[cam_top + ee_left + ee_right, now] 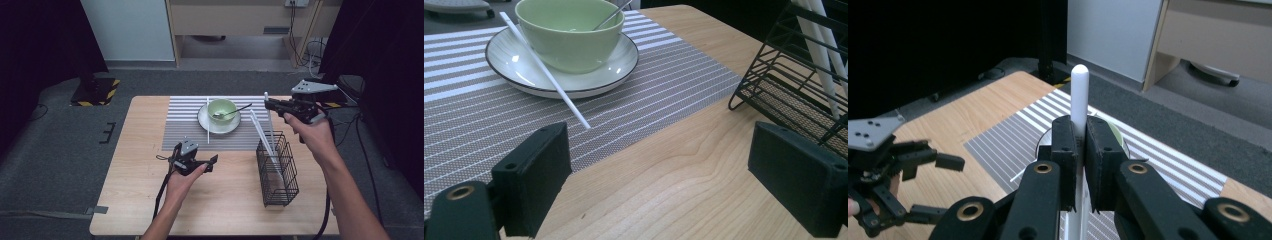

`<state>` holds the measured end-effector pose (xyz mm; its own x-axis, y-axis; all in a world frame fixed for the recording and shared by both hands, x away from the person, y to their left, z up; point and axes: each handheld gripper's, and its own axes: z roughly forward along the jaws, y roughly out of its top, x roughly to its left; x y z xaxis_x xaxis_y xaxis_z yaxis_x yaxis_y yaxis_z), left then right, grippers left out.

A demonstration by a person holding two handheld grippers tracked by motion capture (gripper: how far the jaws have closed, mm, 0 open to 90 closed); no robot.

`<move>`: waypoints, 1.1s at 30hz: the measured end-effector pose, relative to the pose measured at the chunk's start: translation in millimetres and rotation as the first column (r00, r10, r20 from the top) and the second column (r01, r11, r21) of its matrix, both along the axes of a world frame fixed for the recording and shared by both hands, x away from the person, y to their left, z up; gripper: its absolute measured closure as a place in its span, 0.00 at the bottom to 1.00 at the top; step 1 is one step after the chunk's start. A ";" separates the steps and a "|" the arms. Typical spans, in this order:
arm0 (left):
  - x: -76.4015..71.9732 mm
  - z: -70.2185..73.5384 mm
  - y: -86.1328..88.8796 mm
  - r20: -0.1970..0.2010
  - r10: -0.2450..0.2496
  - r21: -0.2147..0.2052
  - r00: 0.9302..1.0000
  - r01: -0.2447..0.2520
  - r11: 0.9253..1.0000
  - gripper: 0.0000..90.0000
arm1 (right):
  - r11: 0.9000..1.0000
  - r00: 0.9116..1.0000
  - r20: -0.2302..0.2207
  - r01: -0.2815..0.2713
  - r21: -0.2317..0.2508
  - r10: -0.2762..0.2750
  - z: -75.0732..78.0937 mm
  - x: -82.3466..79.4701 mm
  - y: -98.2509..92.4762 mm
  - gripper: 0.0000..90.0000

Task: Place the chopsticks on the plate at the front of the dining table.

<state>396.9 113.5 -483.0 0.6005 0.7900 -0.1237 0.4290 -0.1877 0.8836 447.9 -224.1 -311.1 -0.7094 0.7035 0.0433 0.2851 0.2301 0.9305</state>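
My right gripper point(269, 104) is raised over the table's far right, above the black wire basket point(278, 172). It is shut on a white chopstick point(1079, 85) that stands upright between its pads point(1065, 142), the rounded tip sticking out above them. Another white chopstick point(265, 140) leans in the basket. A third chopstick point(544, 70) lies on the striped placemat point(180, 130), propped on the rim of the white plate point(205, 122). On the plate sits a green bowl point(222, 108) with a spoon point(235, 111) in it. My left gripper point(197, 156) hovers open near the mat's front edge, holding nothing.
The wooden table point(135, 190) has bare surface at the left and front. Beyond its far edge lie grey floor, a stand base with hazard stripes point(95, 92), cables and a wooden cabinet. Dark curtains hang at both sides.
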 end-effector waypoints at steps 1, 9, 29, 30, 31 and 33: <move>-0.3 0.2 -0.3 0.003 -0.002 -0.002 1.000 0.002 1.000 0.11 | 1.000 1.000 0.005 0.000 0.004 0.000 2.4 -0.3 -0.6 0.93; -2.7 4.1 0.4 0.030 -0.002 -0.031 1.000 0.003 1.000 0.12 | 0.999 0.999 0.038 -0.004 0.053 0.002 19.9 -4.2 -1.2 0.93; -5.6 15.7 -0.6 0.054 -0.028 -0.098 0.998 0.033 0.995 0.14 | 0.994 0.993 0.109 -0.058 0.089 0.048 50.2 -9.3 33.3 0.93; -5.9 16.3 -0.8 0.056 -0.034 -0.101 0.998 0.039 0.994 0.14 | 0.994 0.993 0.109 -0.063 0.092 0.053 50.2 -9.2 35.9 0.93; -6.1 17.1 -1.1 0.057 -0.038 -0.100 0.998 0.044 0.994 0.14 | 0.993 0.993 0.108 -0.067 0.095 0.056 50.1 -9.1 38.5 0.93; -6.2 18.7 -1.8 0.061 -0.044 -0.106 0.997 0.051 0.993 0.14 | 0.992 0.992 0.106 -0.076 0.104 0.065 49.3 -8.0 43.3 0.93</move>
